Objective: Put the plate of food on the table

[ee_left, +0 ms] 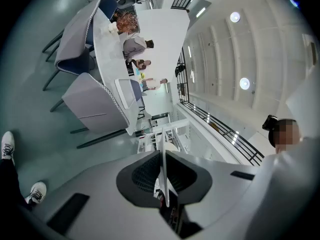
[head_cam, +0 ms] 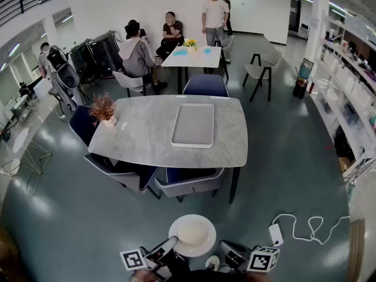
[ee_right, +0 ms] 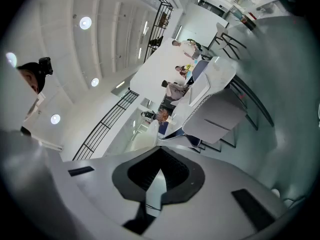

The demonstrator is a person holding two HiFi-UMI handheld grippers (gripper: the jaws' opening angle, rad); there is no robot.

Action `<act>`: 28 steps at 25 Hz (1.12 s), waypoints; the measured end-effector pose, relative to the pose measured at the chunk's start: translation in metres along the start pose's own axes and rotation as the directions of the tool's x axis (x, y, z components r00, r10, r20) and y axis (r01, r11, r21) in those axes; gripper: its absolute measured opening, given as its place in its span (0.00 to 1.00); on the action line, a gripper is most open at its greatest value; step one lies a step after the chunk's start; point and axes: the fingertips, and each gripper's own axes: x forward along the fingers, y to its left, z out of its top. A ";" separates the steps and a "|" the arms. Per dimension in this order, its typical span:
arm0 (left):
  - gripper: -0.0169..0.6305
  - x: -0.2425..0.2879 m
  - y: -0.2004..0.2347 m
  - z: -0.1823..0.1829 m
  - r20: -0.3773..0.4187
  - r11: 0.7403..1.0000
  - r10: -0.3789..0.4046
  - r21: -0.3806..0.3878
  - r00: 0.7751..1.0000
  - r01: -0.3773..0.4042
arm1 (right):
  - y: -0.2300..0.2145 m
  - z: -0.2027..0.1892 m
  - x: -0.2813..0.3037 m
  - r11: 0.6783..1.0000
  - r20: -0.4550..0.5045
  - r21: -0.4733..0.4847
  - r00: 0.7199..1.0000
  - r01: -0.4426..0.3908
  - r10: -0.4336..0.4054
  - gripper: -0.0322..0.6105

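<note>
A round white plate (head_cam: 192,235) with pale food in its middle is held low over the floor, well short of the table. My left gripper (head_cam: 163,252) is shut on its left rim and my right gripper (head_cam: 230,254) on its right rim. In the left gripper view the plate's rim (ee_left: 164,176) runs edge-on between the jaws of the left gripper (ee_left: 164,156). The right gripper view shows the rim (ee_right: 154,186) pinched by the right gripper (ee_right: 159,158). Ahead stands the grey marble table (head_cam: 147,140) with a flat grey tray (head_cam: 192,125) on it.
A potted dried plant (head_cam: 104,110) sits at the table's left end. Blue and grey chairs (head_cam: 189,184) line the near side. A power strip with a white cable (head_cam: 275,234) lies on the floor to the right. Several people gather at a far table (head_cam: 191,54). Shelves (head_cam: 346,93) run along the right.
</note>
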 end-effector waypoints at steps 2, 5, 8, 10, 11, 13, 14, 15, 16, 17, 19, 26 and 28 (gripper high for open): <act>0.07 -0.001 0.003 0.000 0.001 1.000 0.007 -0.003 1.000 -0.007 | -0.002 -0.001 0.001 1.000 0.001 -0.002 1.000 0.001 -0.001 0.07; 0.07 -0.003 0.004 0.000 0.000 1.000 0.009 0.005 1.000 -0.009 | -0.001 -0.001 0.000 1.000 0.005 -0.003 1.000 0.006 -0.006 0.07; 0.07 -0.003 0.000 0.000 0.004 1.000 0.004 0.002 1.000 -0.004 | 0.002 0.000 -0.002 1.000 0.005 -0.002 1.000 0.005 -0.005 0.07; 0.07 -0.004 -0.001 0.000 0.008 1.000 0.003 0.002 1.000 -0.003 | 0.002 0.000 -0.002 1.000 0.003 0.000 1.000 0.001 -0.001 0.07; 0.07 -0.005 -0.001 -0.001 0.010 1.000 0.002 0.001 1.000 -0.002 | 0.003 0.000 -0.002 1.000 0.004 0.001 1.000 -0.003 0.003 0.07; 0.07 -0.007 -0.001 -0.001 0.013 1.000 0.000 -0.001 1.000 0.000 | 0.005 -0.001 -0.002 1.000 0.006 0.004 1.000 -0.014 0.014 0.07; 0.07 -0.008 -0.001 -0.001 0.014 1.000 0.000 0.001 1.000 0.000 | 0.006 -0.001 -0.002 1.000 0.006 0.006 1.000 -0.021 0.021 0.07; 0.07 -0.009 -0.001 0.000 0.015 1.000 -0.002 0.003 1.000 0.002 | 0.007 -0.001 -0.001 1.000 0.006 0.009 1.000 -0.026 0.026 0.07; 0.07 -0.009 -0.001 0.000 0.017 1.000 -0.005 0.006 1.000 0.005 | 0.007 -0.002 0.000 1.000 0.005 0.011 1.000 -0.027 0.027 0.07; 0.07 -0.009 -0.001 0.001 0.018 1.000 -0.006 0.007 1.000 0.006 | 0.006 -0.002 0.000 1.000 0.004 0.012 1.000 -0.026 0.026 0.07; 0.07 -0.010 0.000 0.002 0.022 1.000 -0.003 0.006 1.000 0.003 | 0.005 -0.002 0.002 1.000 0.001 0.015 1.000 -0.025 0.025 0.07; 0.07 -0.018 0.005 0.014 0.035 1.000 0.008 -0.008 0.999 -0.008 | 0.005 -0.003 0.016 1.000 -0.013 -0.006 1.000 -0.009 0.009 0.07; 0.07 -0.022 0.007 0.019 0.039 1.000 0.010 -0.009 0.999 -0.010 | 0.005 -0.005 0.021 1.000 -0.014 -0.001 1.000 -0.008 0.008 0.07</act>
